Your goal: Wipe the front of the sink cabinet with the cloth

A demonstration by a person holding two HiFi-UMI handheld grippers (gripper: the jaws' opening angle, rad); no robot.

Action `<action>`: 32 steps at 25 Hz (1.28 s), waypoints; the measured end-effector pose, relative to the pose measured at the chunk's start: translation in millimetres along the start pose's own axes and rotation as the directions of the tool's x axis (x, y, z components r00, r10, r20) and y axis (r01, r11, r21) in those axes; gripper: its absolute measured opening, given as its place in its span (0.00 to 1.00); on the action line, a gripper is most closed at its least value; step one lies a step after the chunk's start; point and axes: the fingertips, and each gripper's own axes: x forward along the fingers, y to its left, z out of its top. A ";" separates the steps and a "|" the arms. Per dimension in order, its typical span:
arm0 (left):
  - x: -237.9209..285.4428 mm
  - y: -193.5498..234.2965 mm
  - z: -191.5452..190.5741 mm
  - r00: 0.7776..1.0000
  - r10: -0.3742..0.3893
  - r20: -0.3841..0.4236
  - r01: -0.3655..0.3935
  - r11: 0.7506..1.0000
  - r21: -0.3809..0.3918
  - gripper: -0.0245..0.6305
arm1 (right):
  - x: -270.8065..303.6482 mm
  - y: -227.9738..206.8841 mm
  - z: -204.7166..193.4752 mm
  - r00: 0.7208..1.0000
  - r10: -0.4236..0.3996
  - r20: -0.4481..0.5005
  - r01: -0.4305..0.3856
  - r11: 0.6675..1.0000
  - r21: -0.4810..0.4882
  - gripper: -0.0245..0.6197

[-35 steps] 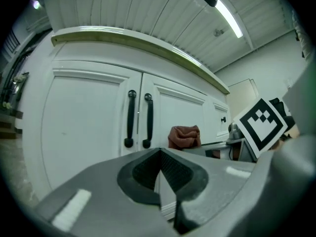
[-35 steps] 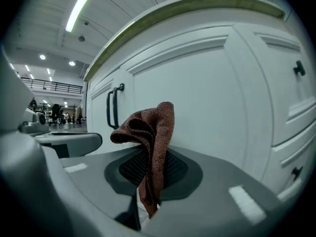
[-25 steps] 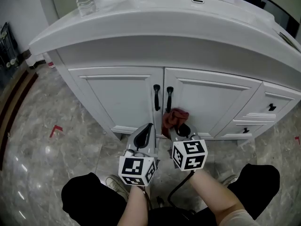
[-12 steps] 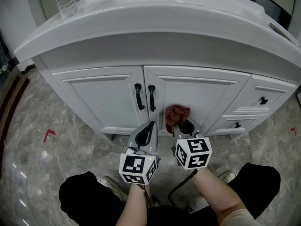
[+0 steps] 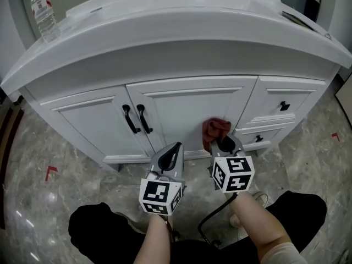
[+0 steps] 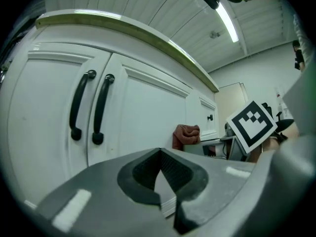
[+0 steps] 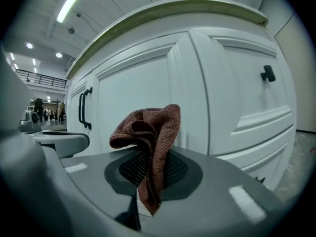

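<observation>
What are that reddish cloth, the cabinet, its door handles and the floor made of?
Cloth: soft, textured weave, likely microfibre or terry.
Cabinet: smooth white painted panels, probably wood or board.
Handles: matte black, likely metal.
Floor: glossy with grey veins, either marble or marble-look tile.

Washroom-type setting: white sink cabinet (image 5: 187, 111) with paired doors and drawers beneath a white basin counter (image 5: 165, 37), marble-pattern tiled floor (image 5: 44, 213), tube light (image 6: 231, 21) on a slatted ceiling.
</observation>
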 end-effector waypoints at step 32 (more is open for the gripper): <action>-81.7 115.5 -40.0 0.963 0.253 -0.089 -0.258 0.965 -0.039 0.04 | 57.4 164.1 -81.8 0.962 0.258 -0.092 -0.252 0.965 0.067 0.16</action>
